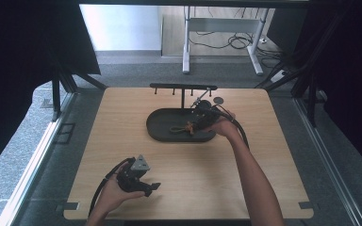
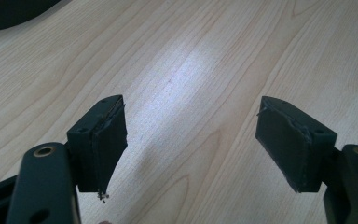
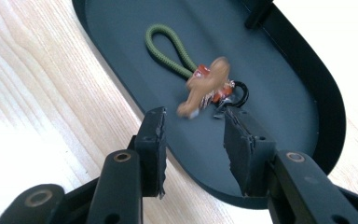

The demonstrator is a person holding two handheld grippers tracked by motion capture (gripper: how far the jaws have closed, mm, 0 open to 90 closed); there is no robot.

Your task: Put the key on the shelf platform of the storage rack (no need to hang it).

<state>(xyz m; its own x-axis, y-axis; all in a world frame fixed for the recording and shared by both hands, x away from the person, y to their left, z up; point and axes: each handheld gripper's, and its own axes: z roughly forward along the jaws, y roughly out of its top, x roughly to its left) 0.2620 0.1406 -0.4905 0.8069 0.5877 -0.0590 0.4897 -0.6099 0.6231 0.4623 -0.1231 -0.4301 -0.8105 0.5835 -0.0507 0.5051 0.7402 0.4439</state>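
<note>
Right tool over dark oval tray, jaws partly apart, nothing gripped. Keychain with green cord loop lies on tray floor just beyond jaw tips, blurred. Left tool wide, empty, low over bench. Risk: keychain snags jaw tip on withdrawal and drags off tray; hook rack behind tray close to hand. No readable writing or brand.

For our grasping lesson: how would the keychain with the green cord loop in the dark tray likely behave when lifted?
The keychain probably dangles: its green cord loop looks limp. Its small wooden charm suggests light weight. The black ring may swing.
</note>
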